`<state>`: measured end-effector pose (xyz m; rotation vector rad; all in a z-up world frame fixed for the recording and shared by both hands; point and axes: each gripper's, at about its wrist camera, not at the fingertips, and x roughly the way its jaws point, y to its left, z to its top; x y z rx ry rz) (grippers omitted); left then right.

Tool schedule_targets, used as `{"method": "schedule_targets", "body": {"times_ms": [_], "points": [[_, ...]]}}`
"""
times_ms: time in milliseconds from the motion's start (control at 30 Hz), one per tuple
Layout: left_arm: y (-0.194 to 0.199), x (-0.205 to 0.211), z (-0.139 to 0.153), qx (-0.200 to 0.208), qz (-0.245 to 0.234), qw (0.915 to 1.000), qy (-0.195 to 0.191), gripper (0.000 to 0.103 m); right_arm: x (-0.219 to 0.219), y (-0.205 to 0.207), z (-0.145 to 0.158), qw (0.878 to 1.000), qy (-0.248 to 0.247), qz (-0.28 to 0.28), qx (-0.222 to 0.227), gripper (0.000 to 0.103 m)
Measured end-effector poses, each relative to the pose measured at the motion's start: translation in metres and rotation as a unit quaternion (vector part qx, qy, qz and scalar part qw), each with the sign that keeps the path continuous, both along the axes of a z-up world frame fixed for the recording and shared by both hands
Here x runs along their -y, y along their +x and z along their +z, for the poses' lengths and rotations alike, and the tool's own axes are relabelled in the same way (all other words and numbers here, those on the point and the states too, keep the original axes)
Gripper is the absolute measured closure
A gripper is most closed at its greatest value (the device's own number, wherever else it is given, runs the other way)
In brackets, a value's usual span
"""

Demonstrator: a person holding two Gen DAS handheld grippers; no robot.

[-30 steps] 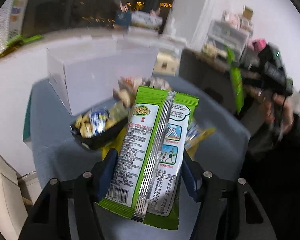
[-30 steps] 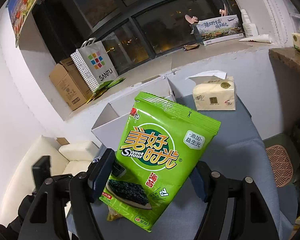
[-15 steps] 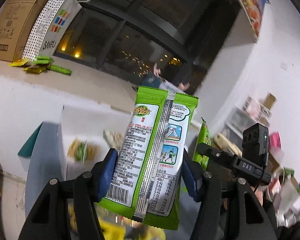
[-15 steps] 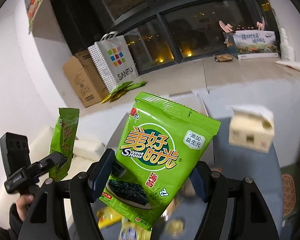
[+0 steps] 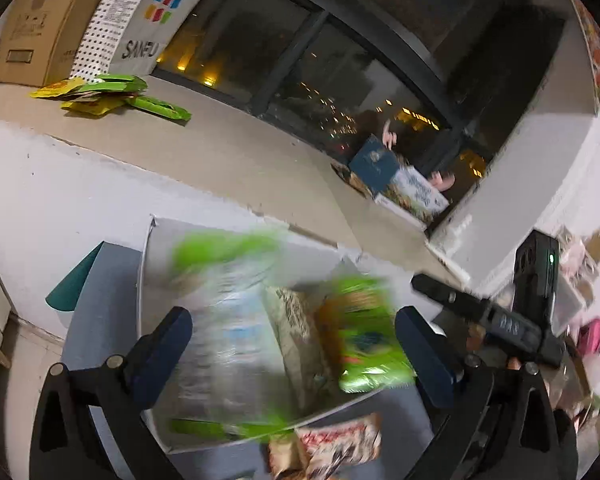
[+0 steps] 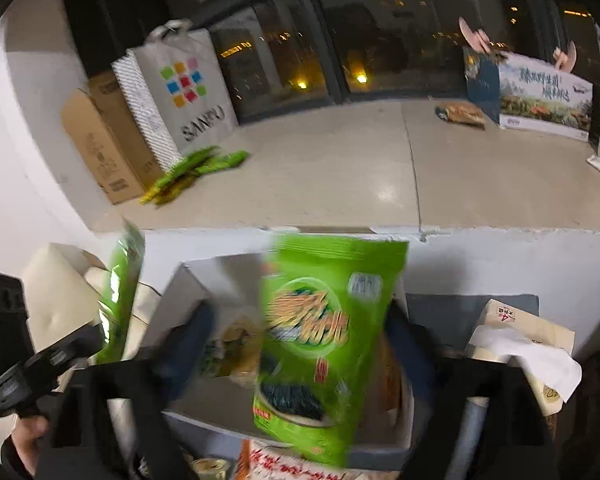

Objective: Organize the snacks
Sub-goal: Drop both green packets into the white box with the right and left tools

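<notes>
The left tongs [image 5: 290, 344] have just sprung wide, and their blurred green-and-white seaweed packet [image 5: 228, 332] hangs loose between the fingers over the open white box [image 5: 146, 280]. The right tongs [image 6: 300, 344] have likewise just opened; their green seaweed bag [image 6: 324, 336] is free above the same box. Inside lie other snack packets [image 5: 290, 320]. A tissue pack [image 6: 528, 344] sits right of the box on the grey tabletop [image 5: 96, 292].

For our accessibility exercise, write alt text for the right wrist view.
A blurred green seaweed packet hangs between the open right claw, whose jaws have just been opening, above a white box of snacks. Behind: a stone sill, dark window, shopping bag, tissues.
</notes>
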<state>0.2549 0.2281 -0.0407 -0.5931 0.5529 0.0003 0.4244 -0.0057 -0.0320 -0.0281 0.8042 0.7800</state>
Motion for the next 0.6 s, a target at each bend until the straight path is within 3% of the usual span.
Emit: {"method": "schedule_targets", "body": {"times_ms": [100,300,400,600], "points": [[-0.015,0.003,0.003,0.007,-0.012,0.9995,0.028,0.0,0.011,-0.002,-0.002,0.999,0.014,-0.024,0.021,0.0],[-0.063,0.007,0.019,0.03,-0.015,0.9977,0.06,0.0,0.032,-0.023,-0.001,0.998,0.058,-0.006,0.007,0.0],[-0.093,0.019,0.029,0.04,-0.017,0.9937,0.103,0.0,0.049,-0.05,0.012,0.995,0.093,0.003,0.02,0.0],[-0.166,0.055,0.037,0.071,-0.04,0.983,0.165,0.0,0.091,-0.116,0.015,0.985,0.157,0.064,-0.014,0.0]]}}
